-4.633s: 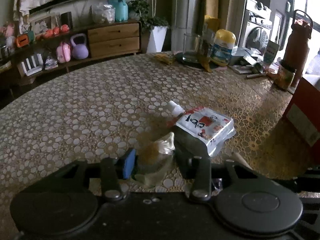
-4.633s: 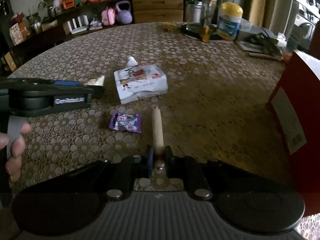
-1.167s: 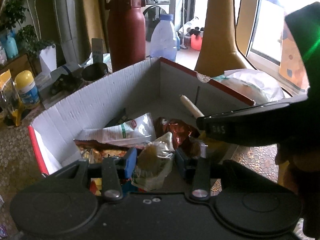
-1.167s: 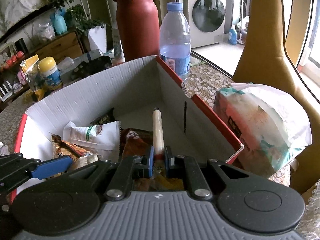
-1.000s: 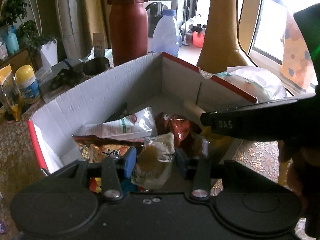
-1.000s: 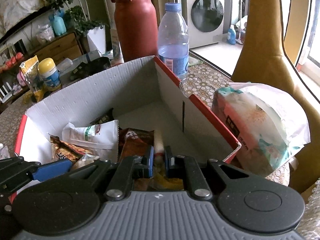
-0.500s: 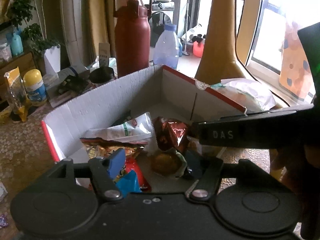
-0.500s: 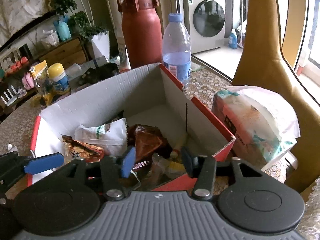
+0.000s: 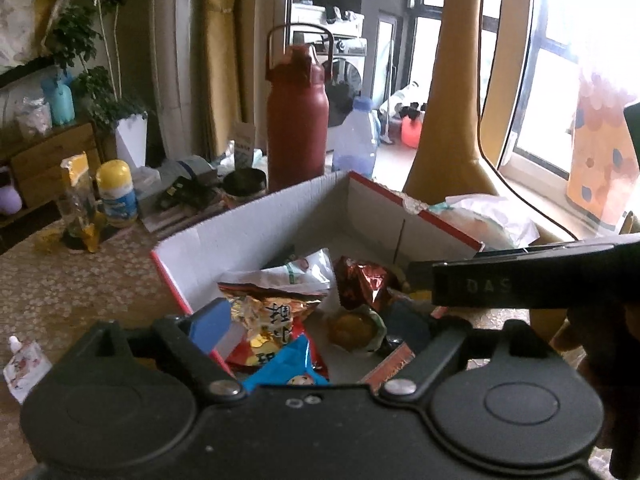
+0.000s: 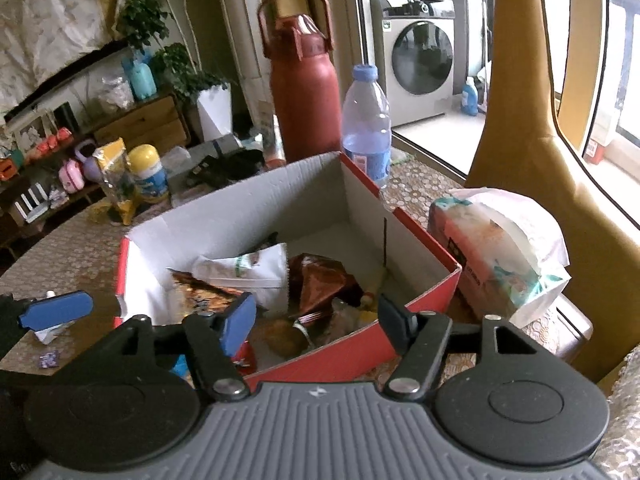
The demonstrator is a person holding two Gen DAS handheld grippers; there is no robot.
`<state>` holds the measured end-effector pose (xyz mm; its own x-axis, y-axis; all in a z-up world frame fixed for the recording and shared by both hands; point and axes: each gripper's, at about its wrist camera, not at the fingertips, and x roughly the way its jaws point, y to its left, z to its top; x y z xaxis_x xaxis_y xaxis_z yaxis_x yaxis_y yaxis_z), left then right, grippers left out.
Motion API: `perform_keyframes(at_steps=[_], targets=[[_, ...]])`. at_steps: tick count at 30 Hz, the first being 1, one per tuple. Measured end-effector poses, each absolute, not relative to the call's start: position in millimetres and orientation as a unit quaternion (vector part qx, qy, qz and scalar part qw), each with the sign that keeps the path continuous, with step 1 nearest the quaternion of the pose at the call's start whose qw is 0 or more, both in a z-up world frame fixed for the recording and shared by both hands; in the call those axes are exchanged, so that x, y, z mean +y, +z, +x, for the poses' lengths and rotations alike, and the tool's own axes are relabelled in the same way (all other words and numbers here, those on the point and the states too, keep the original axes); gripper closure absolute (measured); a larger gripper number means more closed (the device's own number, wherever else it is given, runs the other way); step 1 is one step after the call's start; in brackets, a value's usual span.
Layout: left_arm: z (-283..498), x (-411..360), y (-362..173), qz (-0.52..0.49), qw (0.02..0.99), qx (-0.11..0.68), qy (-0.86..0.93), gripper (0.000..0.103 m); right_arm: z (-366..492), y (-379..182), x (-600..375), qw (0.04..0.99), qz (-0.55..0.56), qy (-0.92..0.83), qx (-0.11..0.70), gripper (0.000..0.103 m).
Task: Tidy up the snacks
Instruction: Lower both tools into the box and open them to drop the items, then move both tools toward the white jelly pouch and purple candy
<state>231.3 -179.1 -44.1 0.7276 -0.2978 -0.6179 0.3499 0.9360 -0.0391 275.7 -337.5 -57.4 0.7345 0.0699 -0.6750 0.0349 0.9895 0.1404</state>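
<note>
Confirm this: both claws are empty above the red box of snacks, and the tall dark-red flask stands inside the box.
Wrong on the flask. The right wrist view shows the dark-red flask standing on the table behind the red box, not inside it. Both claws, left and right, are empty above the box, jaws opening.

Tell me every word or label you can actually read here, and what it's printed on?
"DAS": pale letters on the side of the right tongs, seen from the left wrist view.
Orange snack packet in the box: large dark characters, too blurred to read.
White packet: green logo, unreadable.
Water bottle label: too small.
Yellow-lidded tub: blue label, unreadable.
Tissue pack: dark print, blurred.
</note>
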Motion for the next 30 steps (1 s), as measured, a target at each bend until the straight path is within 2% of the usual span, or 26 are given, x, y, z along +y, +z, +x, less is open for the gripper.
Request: perform_keyframes(at_steps=[2, 15, 19, 30], targets=[[224.5, -173.5, -38.6, 0.040, 0.932, 0.318, -0.172, 0.013, 267.9, -50.9, -334.4, 0.932, 0.074, 0.018, 0.355, 0.022], [181.0, -119.0, -12.0, 0.016, 0.948, 0.281, -0.149, 0.001, 223.6, -23.5, -302.3, 0.936, 0.081, 0.061, 0.336, 0.019], [170.4, -96.9, -9.8, 0.008, 0.950, 0.279, -0.140, 0.000, 212.6, -20.7, -289.4, 0.934, 0.084, 0.071, 0.339, 0.009], [152.5, -18.9, -11.9, -0.013, 0.958, 0.275, -0.080, 0.000, 191.1, -26.6, -224.4, 0.933, 0.050, 0.140, 0.327, 0.008]])
